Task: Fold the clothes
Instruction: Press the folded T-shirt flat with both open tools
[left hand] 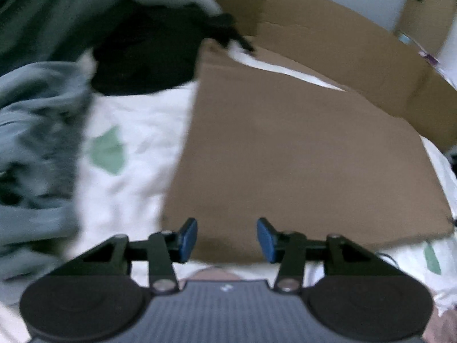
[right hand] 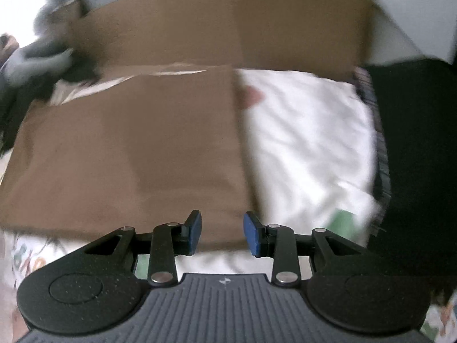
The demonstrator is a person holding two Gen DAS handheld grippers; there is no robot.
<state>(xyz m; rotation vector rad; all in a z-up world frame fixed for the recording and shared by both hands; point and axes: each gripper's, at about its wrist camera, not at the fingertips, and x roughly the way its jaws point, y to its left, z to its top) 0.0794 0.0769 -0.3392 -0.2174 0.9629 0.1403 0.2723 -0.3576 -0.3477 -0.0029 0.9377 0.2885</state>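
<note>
Both the left gripper (left hand: 227,240) and right gripper (right hand: 222,233) hang part-open and empty above a flat cardboard sheet (left hand: 300,154) laid on the bed's white sheet (left hand: 131,143), likely as a folding surface, with teal clothes (left hand: 37,143) heaped at nine o'clock (no writing legible).

1. Looks like a home bedroom: white bedsheet (left hand: 137,154) printed with green shapes, spread under a flat cardboard sheet (left hand: 300,157).
2. Left of the cardboard, heaped grey-green clothes (left hand: 37,143) and a black garment (left hand: 142,57).
3. Behind the cardboard, an upright cardboard panel (right hand: 222,25) against a pale wall.
</note>
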